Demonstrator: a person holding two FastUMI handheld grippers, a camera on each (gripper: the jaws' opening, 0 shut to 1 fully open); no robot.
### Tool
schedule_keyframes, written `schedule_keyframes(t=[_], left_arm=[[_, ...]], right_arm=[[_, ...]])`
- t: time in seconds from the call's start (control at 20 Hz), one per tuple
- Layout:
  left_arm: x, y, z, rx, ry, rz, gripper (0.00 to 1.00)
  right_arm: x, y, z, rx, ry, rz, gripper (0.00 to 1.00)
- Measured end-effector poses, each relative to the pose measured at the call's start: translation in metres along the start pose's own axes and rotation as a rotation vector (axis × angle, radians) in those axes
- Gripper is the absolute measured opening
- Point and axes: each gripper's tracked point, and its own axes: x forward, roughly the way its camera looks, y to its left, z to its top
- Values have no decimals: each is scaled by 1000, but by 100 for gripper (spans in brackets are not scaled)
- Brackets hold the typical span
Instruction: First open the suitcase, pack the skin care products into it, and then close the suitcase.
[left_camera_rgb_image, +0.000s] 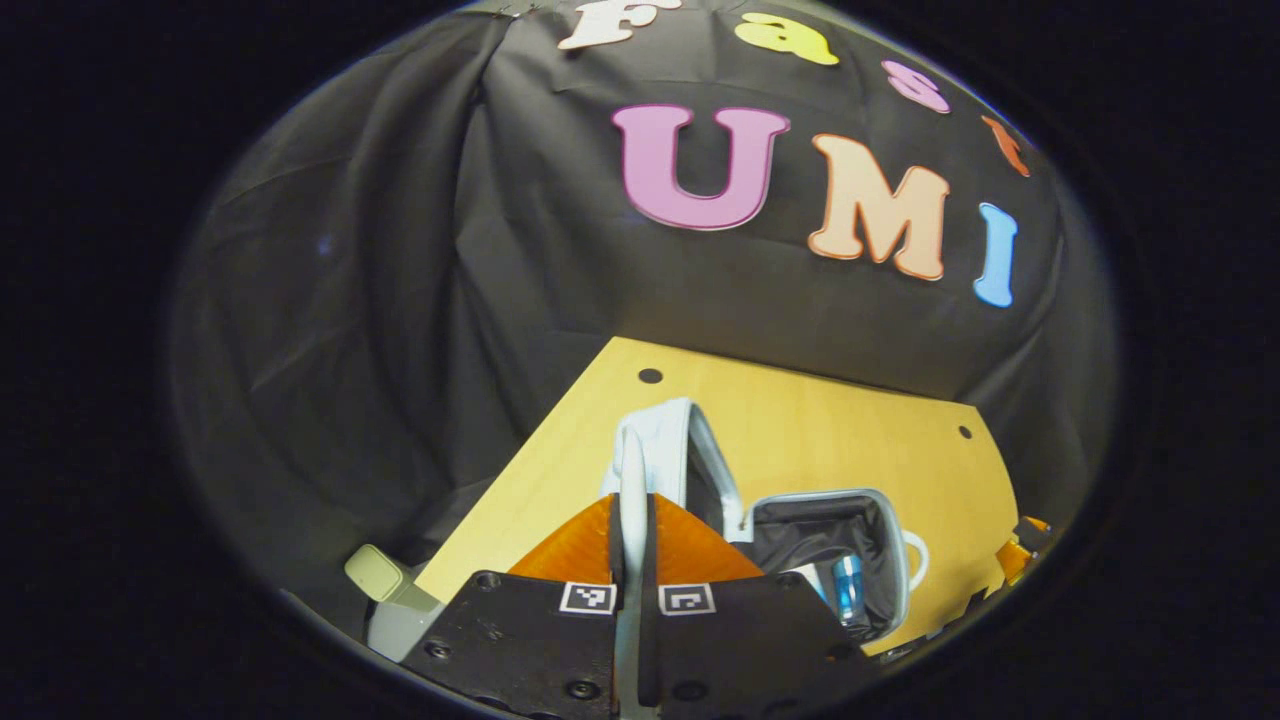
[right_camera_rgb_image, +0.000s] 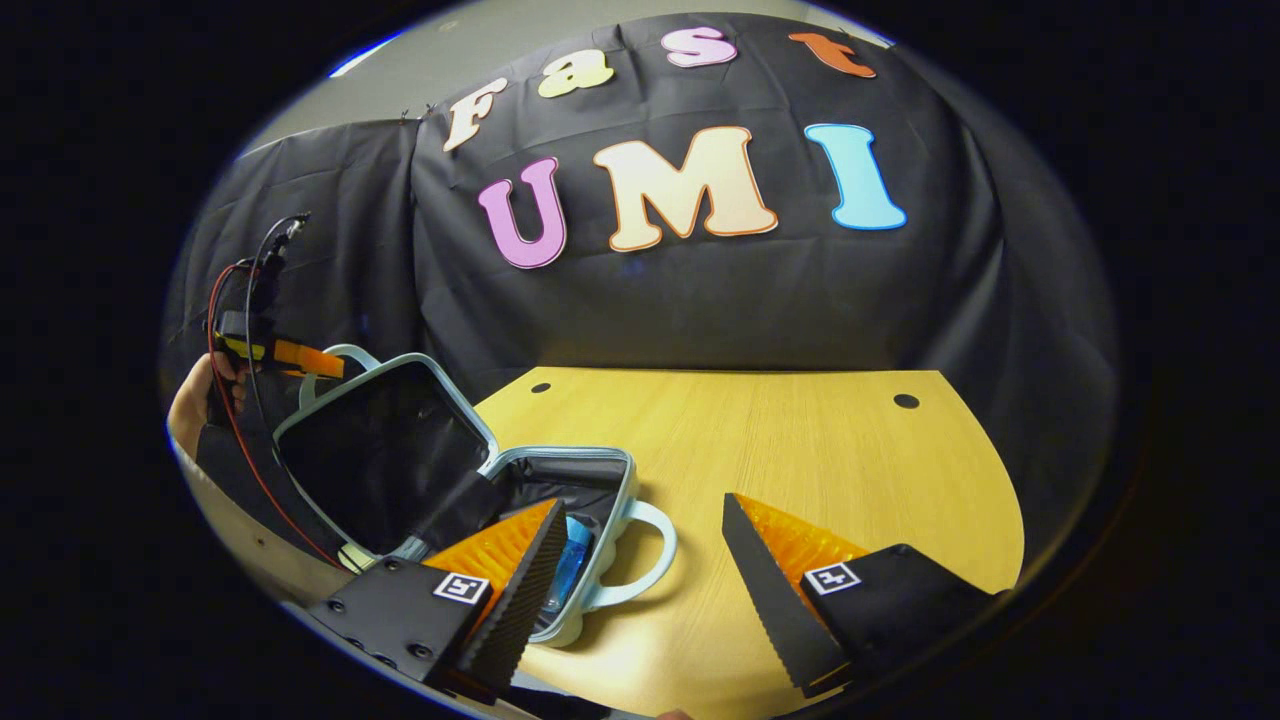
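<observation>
A small light-blue suitcase (right_camera_rgb_image: 560, 470) lies open on the wooden table (right_camera_rgb_image: 800, 450), its black-lined base flat and its lid (right_camera_rgb_image: 380, 460) raised to the left. A blue skin care bottle (right_camera_rgb_image: 570, 560) rests inside the base (left_camera_rgb_image: 830, 530), also seen as the blue bottle (left_camera_rgb_image: 848, 585). My left gripper (left_camera_rgb_image: 635, 530) is shut on the lid's rim (left_camera_rgb_image: 640, 460), which runs edge-on between its fingers. In the right gripper view a hand holds that left gripper (right_camera_rgb_image: 300, 358) at the lid's top handle. My right gripper (right_camera_rgb_image: 641, 500) stands open just over the base's front handle (right_camera_rgb_image: 650, 560), holding nothing.
The table has small round holes (right_camera_rgb_image: 906, 401) near its back edge, and black cloth hangs behind and to the left. A beige object (left_camera_rgb_image: 375, 575) sits off the table's left edge. Bare table spreads to the right of the suitcase.
</observation>
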Motion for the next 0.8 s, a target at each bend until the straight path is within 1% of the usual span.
schedule_keyframes(t=[0.15,0.4,0.6,0.7,0.8], left_arm=[[-10,-53,13,13,-28,-85,1],[-12,-124,14,59,-52,-213,1],[-13,-186,3,62,-40,-341,2],[-11,-213,-7,75,-22,-388,1],[-10,-241,-25,109,11,-442,2]], right_arm=[[-5,-12,3,-4,-4,5,98],[-13,-31,7,13,-18,-8,98],[-22,-45,4,30,-17,-32,98],[-27,-50,4,37,-22,-41,98],[-33,-58,4,40,-24,-56,98]])
